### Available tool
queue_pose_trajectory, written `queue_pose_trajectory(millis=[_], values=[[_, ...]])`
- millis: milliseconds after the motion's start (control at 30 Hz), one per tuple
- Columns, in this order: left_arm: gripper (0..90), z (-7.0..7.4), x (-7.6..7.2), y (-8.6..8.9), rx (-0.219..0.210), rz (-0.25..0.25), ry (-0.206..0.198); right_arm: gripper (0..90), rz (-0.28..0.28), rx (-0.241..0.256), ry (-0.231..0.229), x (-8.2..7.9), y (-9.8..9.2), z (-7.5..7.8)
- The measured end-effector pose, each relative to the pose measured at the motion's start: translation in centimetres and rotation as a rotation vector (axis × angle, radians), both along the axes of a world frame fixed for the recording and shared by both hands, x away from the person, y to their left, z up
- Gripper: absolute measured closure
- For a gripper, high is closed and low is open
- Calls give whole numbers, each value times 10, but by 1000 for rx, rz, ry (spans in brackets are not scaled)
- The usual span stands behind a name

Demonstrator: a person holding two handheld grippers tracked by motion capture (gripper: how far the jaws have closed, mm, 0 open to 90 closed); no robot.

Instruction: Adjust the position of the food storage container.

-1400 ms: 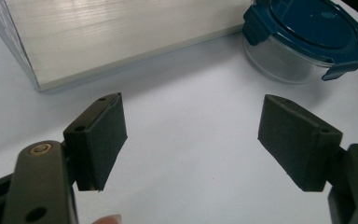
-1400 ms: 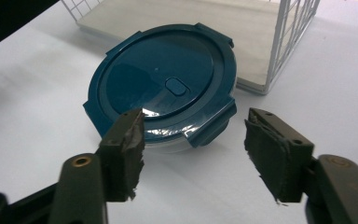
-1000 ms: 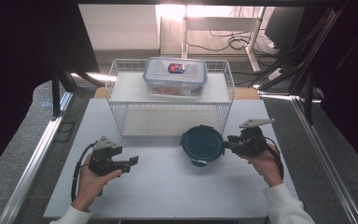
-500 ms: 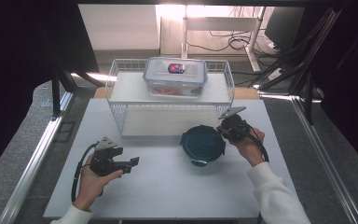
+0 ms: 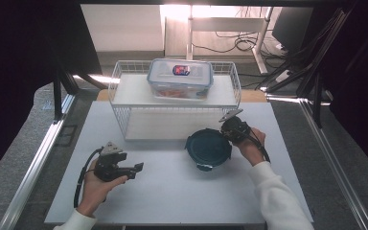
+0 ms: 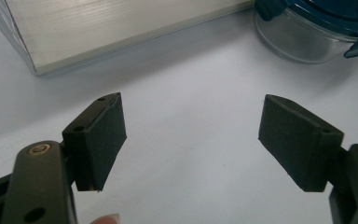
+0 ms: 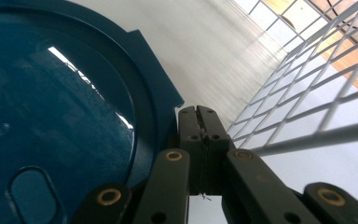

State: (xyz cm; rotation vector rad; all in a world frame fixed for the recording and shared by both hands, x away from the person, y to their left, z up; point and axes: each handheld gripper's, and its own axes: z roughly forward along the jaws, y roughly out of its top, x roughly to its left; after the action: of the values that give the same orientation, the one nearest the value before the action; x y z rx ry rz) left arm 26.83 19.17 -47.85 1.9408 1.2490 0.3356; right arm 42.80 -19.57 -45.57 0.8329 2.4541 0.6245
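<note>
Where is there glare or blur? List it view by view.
High view: blown-out window light behind the wire rack. Right gripper view: bright streaks on the blue lid, rack wires soft. Left gripper view: jaws sharp, round container slightly soft.

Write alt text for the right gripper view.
The right gripper, its two black jaws pressed together, sits beside the rim of a round dark-blue container lid that takes up the left side. A white wire rack stands at the right on the white table.

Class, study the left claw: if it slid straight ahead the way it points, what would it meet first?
Probably the round blue-lidded container; the left claw is open over bare table, though the wire rack's base lies close beside that line.
</note>
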Motion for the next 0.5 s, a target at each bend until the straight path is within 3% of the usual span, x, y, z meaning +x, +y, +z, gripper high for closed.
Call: queue_pose_trajectory(millis=[500], values=[[227,-1,2,2,-1,5,4,895,8,-16,-13,-3,5,-4]])
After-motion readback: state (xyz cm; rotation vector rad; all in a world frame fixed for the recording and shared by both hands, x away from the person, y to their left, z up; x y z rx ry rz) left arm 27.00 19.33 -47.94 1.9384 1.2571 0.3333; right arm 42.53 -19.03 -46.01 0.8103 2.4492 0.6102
